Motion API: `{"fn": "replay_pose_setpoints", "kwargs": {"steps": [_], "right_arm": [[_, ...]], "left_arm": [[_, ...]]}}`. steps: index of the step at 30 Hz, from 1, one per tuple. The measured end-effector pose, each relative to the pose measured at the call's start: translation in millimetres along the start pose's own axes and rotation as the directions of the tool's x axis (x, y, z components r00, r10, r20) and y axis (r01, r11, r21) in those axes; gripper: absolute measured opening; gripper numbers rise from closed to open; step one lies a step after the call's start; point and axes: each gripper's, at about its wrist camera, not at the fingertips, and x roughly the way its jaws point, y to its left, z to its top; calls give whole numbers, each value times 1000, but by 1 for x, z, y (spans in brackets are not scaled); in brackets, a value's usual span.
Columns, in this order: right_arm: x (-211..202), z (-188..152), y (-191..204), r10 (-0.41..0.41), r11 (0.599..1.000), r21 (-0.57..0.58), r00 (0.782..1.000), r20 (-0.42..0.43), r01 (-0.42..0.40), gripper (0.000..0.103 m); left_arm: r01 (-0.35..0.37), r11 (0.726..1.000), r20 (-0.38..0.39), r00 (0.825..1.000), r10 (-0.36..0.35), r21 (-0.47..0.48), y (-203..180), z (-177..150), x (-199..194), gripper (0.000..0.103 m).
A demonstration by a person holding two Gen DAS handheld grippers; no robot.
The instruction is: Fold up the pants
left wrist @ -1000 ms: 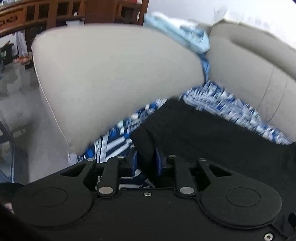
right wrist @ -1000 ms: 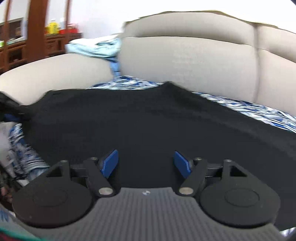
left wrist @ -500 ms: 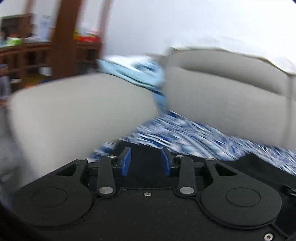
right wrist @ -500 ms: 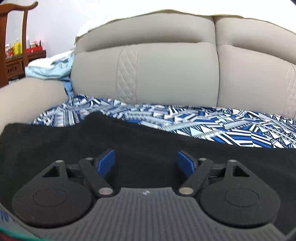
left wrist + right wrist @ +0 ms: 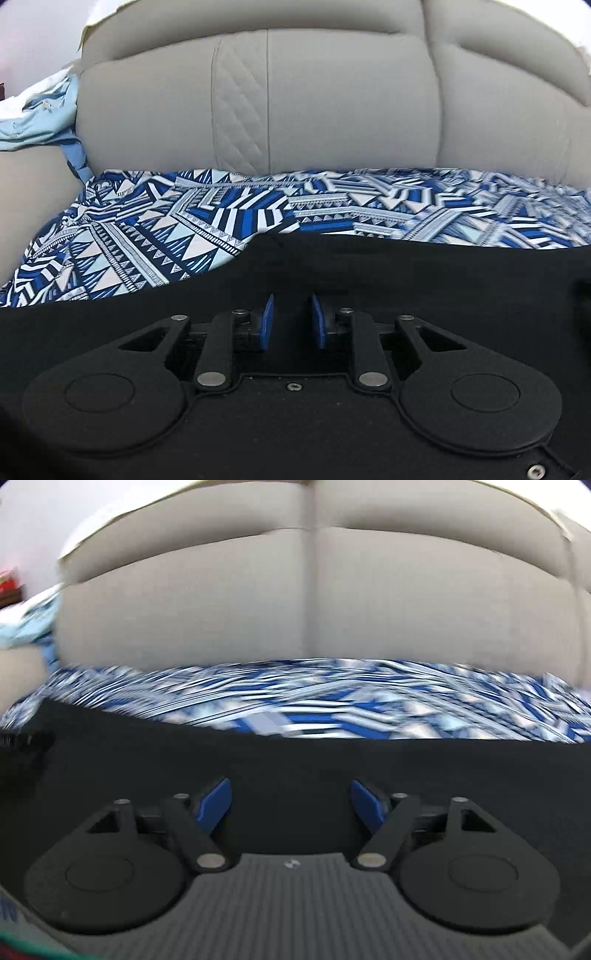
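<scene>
**A:** Where are the pants [image 5: 369,266] right now?

**B:** Spread across the front of the sofa seat, a flat black sheet of cloth. They lie on top of the blue-and-white patterned cover [image 5: 177,221], which shows beyond their far edge and off to the left. Behind that rise the beige back cushions [image 5: 332,103].

**A:** And the left gripper [image 5: 291,321]?

**B:** It hangs low over the black cloth, pointing down and toward the backrest. Its blue pads [image 5: 266,321] stand close together with a narrow gap between them, and the jaws are closing. The black fabric lies under and ahead of them, but it is so dark there that I cannot tell whether a fold is caught in the gap. The pads do not look pressed on anything.

**A:** The right gripper [image 5: 291,805]?

**B:** Spread wide, the blue pads [image 5: 216,803] angled outward and well apart, though those jaws are closing too. Nothing is between them; the pants just lie flat underneath. That view is smeared, so the pattern on the cover [image 5: 295,705] runs into streaks.

**A:** Anything else about?

**B:** A crumpled pale blue cloth [image 5: 40,110] sits on the armrest [image 5: 33,192] at the far left. At the left edge of the right-hand view something black shows above the pants, too blurred to name.
</scene>
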Motion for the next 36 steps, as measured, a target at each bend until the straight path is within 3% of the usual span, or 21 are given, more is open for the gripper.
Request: {"fn": "replay_pose_setpoints", "kwargs": {"steps": [7,13,18,23,25,28,31,33,36], "right_arm": [[20,18,-92,-198,975,95,980,-31,200,76],[24,21,-176,-326,913,250,945,-24,321,76],[-25,16,-229,-371,805,513,928,43,298,76],[-97,2,-253,-415,704,649,908,47,288,77],[-118,-15,-263,-431,635,715,902,14,292,77],[-139,-44,-279,-415,520,810,909,-39,272,77],[-154,-71,-285,-393,432,861,915,-88,268,77],[-159,-83,-282,-380,411,868,918,-114,278,77],[-155,-92,-272,-333,422,865,934,-132,273,78]], "left_arm": [[-34,999,11,999,34,-21,7,3,10,23],[-76,997,28,997,76,1,-2,2,9,23],[-94,995,42,995,94,-19,-4,-1,9,25],[-112,993,71,991,116,-47,-2,-5,9,34],[-113,992,81,990,118,-56,0,-6,9,38],[-147,985,76,985,153,-87,4,-7,11,56],[-134,981,66,987,145,-140,11,-7,13,58],[-137,980,68,987,147,-141,12,-7,13,59],[-151,980,73,984,161,-128,8,-7,13,59]]}}
